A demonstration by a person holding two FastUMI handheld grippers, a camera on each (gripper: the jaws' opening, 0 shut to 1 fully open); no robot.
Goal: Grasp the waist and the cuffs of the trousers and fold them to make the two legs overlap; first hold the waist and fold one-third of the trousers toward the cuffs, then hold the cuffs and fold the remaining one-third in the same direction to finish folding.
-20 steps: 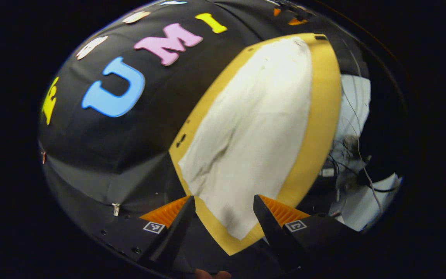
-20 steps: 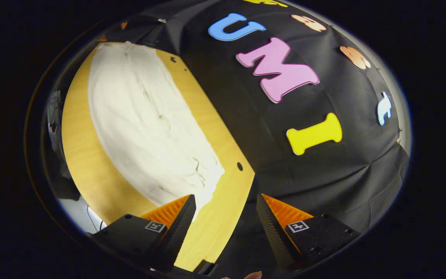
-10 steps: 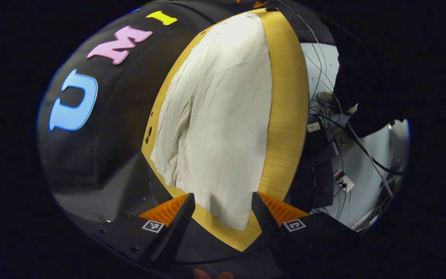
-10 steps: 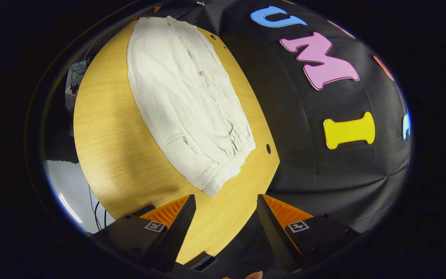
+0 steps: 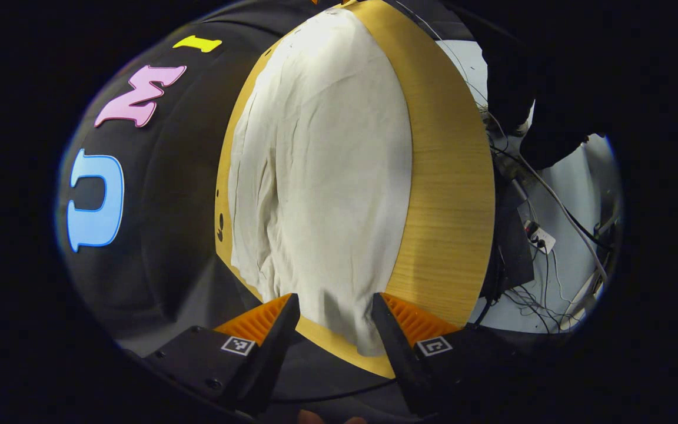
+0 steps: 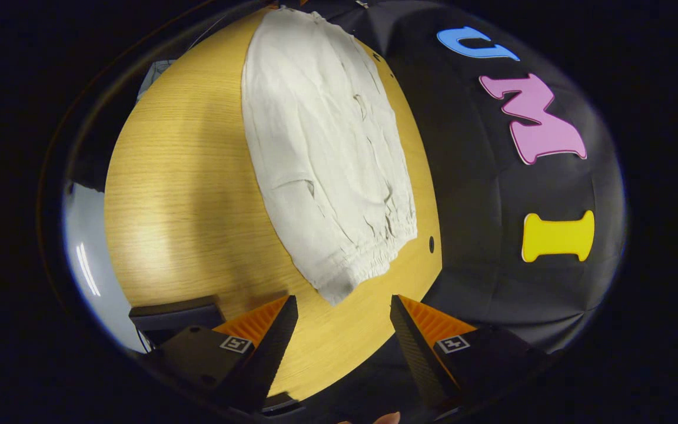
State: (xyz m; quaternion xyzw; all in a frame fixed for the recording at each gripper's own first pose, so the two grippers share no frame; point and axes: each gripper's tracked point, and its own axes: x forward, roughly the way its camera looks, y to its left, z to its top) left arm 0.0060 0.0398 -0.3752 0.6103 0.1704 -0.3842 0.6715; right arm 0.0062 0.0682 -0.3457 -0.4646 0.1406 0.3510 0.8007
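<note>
White trousers [image 5: 321, 176] lie flat and lengthwise on a wooden table [image 5: 445, 176], the legs together. In the left gripper view their near end reaches down between my fingers. My left gripper [image 5: 334, 309] is open, hovering over that end's corner, not pressing on it. In the right gripper view the trousers [image 6: 321, 153] end in a gathered elastic waistband [image 6: 368, 271]. My right gripper [image 6: 344, 303] is open just short of the waistband's near corner, over bare table [image 6: 186, 194].
The black cloth wall runs along the table's far long edge. A small hole [image 6: 431, 243] is in the tabletop beside the waistband. Cables and a power strip [image 5: 542, 238] lie on the floor past the table's other edge. A dark block [image 6: 174, 312] sits by the near-left edge.
Both grippers swung in toward the trousers' two ends. The near end now lies between the left fingers, and the waistband corner sits close in front of the right fingers. Both stayed open.
</note>
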